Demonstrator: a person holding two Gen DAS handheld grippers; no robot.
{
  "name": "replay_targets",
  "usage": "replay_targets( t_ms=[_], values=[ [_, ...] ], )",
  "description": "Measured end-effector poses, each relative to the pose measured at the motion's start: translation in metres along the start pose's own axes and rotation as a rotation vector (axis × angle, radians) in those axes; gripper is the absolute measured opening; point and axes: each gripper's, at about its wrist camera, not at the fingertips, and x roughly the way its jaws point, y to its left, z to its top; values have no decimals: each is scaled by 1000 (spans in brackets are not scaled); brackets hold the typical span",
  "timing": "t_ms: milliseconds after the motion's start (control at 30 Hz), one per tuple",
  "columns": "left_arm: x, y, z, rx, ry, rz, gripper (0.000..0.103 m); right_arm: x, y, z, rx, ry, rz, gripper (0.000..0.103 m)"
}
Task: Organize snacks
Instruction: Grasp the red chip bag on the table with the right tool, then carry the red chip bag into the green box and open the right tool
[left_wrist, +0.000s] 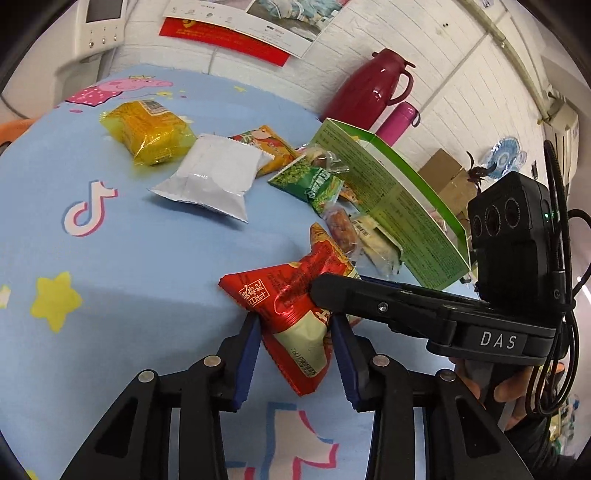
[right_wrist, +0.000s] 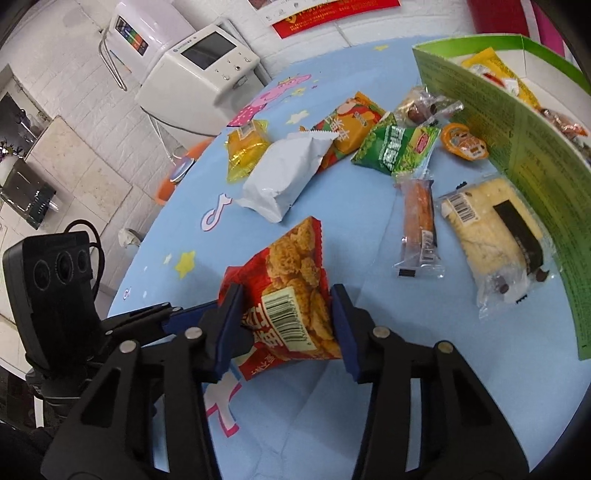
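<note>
Here both jaws pinch red snack bag (left_wrist: 295, 314); barcode (right_wrist: 288, 317) only right view.

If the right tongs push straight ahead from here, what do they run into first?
The red snack bag is already between the right tongs, so it goes along. Beyond it the white packet looks nearest in line, though depth is unclear.

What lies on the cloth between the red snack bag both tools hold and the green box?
In the right wrist view, a slim orange snack stick and a clear-wrapped yellow cake lie between the red snack bag and the green box.
</note>
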Motion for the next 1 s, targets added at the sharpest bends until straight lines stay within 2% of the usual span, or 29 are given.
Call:
replay_targets(
  t_ms=[167, 333, 467, 600, 733, 767, 800, 833, 867, 900, 1000],
  values=[
    [-18, -32, 14, 82, -56, -12, 39, -46, 7, 9, -19, -123, -3, 49],
    [-25, -80, 46, 203, -109, -34, 39, -96, 0, 27, -14, -256, -32, 49],
    [-14, -117, 74, 288, -134, -66, 39, -132, -19, 38, 18, -346, -80, 49],
    [11, -151, 101, 348, -126, -111, 39, -158, -48, 48, 73, -412, -131, 49],
    [40, -176, 116, 395, -107, -143, 36, -169, -78, 54, 139, -455, -163, 48],
    [49, -180, 121, 397, -99, -144, 34, -170, -86, 54, 155, -458, -164, 44],
    [57, -183, 125, 398, -91, -145, 27, -171, -92, 55, 166, -457, -162, 41],
    [67, -185, 129, 400, -80, -152, 19, -170, -100, 55, 177, -455, -135, 30],
    [75, -187, 134, 395, -60, -172, 18, -168, -107, 55, 194, -450, -113, 30],
    [85, -187, 138, 379, -36, -184, 17, -165, -113, 56, 203, -449, -126, 30],
    [109, -192, 143, 384, -1, -163, 15, -158, -128, 55, 220, -440, -163, 30]
  ],
)
